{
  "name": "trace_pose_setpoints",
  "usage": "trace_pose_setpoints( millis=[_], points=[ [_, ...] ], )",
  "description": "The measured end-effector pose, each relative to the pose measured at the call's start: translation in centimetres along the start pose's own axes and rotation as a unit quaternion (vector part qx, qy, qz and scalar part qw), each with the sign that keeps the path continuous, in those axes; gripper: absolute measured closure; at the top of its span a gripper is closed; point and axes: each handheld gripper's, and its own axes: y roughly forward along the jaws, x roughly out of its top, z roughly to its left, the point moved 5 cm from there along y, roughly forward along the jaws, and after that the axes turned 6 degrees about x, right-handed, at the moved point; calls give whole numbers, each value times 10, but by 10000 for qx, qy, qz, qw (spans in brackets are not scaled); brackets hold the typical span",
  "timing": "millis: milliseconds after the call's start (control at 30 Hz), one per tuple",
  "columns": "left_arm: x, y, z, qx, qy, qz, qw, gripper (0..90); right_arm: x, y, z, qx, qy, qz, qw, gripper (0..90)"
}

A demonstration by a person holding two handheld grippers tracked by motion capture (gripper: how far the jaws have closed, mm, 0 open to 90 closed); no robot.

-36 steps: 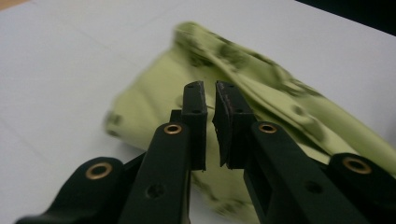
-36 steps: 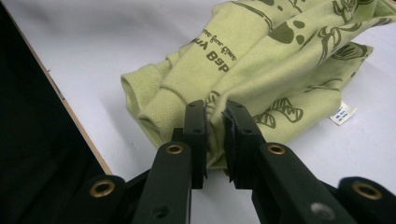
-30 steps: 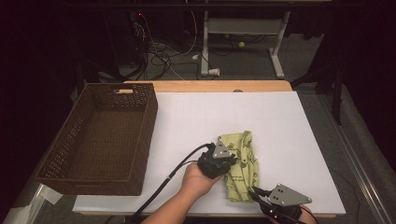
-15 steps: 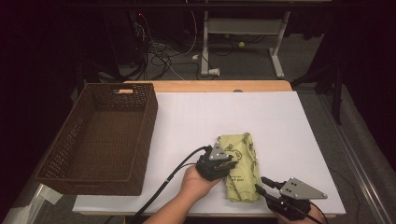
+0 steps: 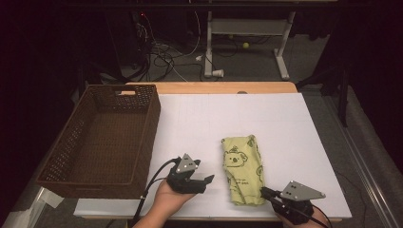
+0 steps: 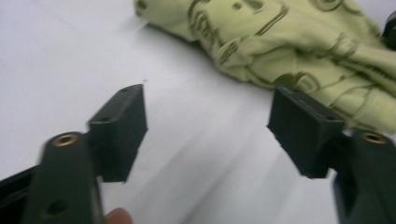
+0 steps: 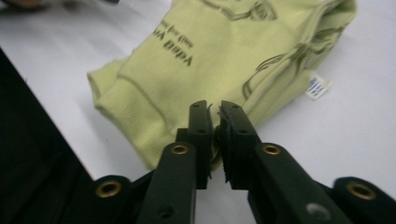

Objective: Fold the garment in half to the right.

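Note:
A folded yellow-green garment (image 5: 242, 168) with a koala print lies on the white table top (image 5: 294, 128), right of centre. My left gripper (image 5: 205, 182) hovers just left of it, apart from the cloth. Its jaws have just been opening and now stand wide with nothing between them (image 6: 210, 116), the garment (image 6: 289, 42) lying beyond them. My right gripper (image 5: 264, 192) is at the garment's near right corner. Its jaws have just been closing and sit almost together (image 7: 216, 121), pinched on the thin near edge of the garment (image 7: 224, 51).
A brown wicker basket (image 5: 142, 137) stands on the left part of the table, close to my left hand. A wooden strip runs along the table's far edge (image 5: 209, 87). Cables and a desk frame (image 5: 247, 28) lie on the dark floor beyond it.
My left gripper has let go of the garment, opened and moved left away from it. The garment now lies flat and longer. My right gripper has stayed at the near corner.

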Motion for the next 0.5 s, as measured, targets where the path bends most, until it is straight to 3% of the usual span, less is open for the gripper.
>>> trace_pose_setpoints(
  millis=[100, 167, 300, 400, 467, 500],
  points=[
    [2, 2, 3, 56, -97, -1, 9999, 126, 6, -5, -2, -127, 41, -215, 9997, 772],
    [2, 5, 2, 18, -178, 151, 9997, 32, 9, -6, -1, -101, 33, -322, 9994, 748],
    [1, 5, 0, -31, -131, 230, 9996, 0, 12, -4, 17, 305, -228, -419, 9984, 656],
    [2, 4, 0, -7, -144, 177, 9997, 0, 10, 7, 31, 628, -446, -182, 9969, 568],
    [2, 4, 0, 1, -184, 159, 9997, 0, 8, 12, 34, 653, -492, -73, 9966, 574],
    [2, 5, 1, 1, -196, 167, 9997, 0, 6, 19, 36, 659, -624, 140, 9958, 716]
  ],
)
